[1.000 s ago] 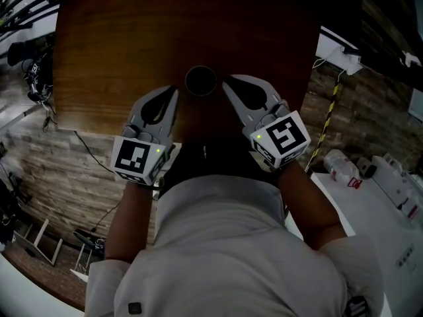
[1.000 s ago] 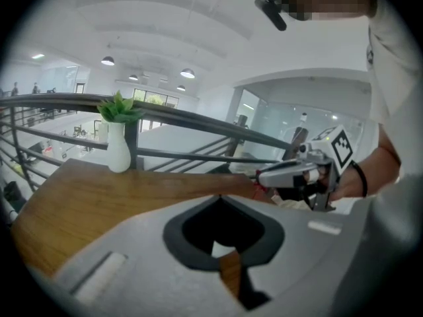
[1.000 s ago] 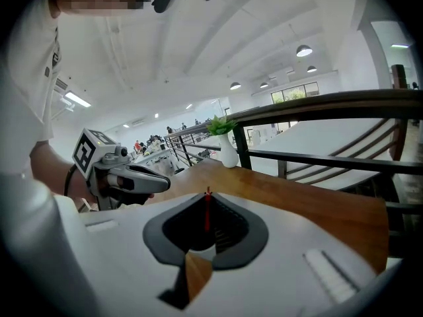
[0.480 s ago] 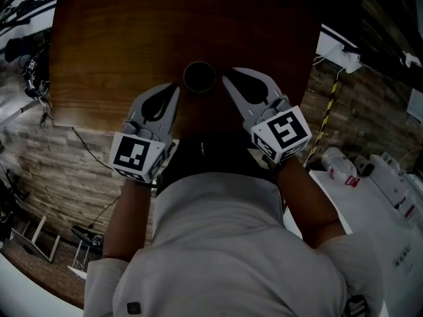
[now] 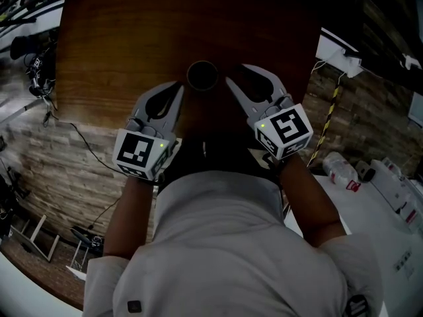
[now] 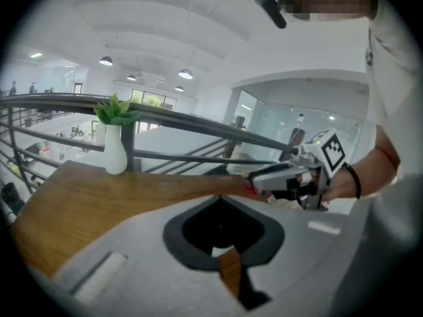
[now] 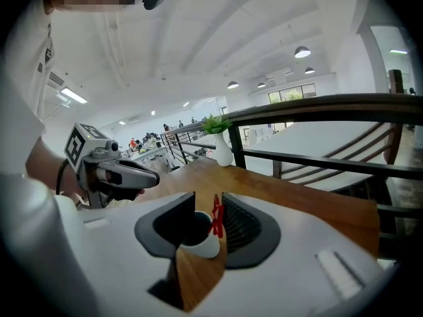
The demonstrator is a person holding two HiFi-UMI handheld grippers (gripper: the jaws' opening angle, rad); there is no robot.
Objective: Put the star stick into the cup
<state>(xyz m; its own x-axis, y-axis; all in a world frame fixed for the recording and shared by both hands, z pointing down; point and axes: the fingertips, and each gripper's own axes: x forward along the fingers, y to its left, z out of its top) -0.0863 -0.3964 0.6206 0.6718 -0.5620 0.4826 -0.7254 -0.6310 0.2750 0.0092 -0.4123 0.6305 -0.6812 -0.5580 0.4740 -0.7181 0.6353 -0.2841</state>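
Star stick [image 7: 215, 215] upright in cup [image 7: 197, 238], between my right gripper's [image 7: 208, 207] just-opened, wide jaws, my left gripper [image 6: 221, 198] closed, empty.

The left claw [image 5: 176, 88] and right claw [image 5: 236, 73] are pale grey plastic with black inner linings, each bearing a white cube [image 5: 140, 153] with black square markers and a green light. The person wears a white short-sleeved shirt [image 5: 225, 243].

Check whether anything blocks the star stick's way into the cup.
Nothing visible does. The star stick already appears to stand inside the white cup, at its rim. The right gripper has just been opening its jaws; stick and cup stand between them.
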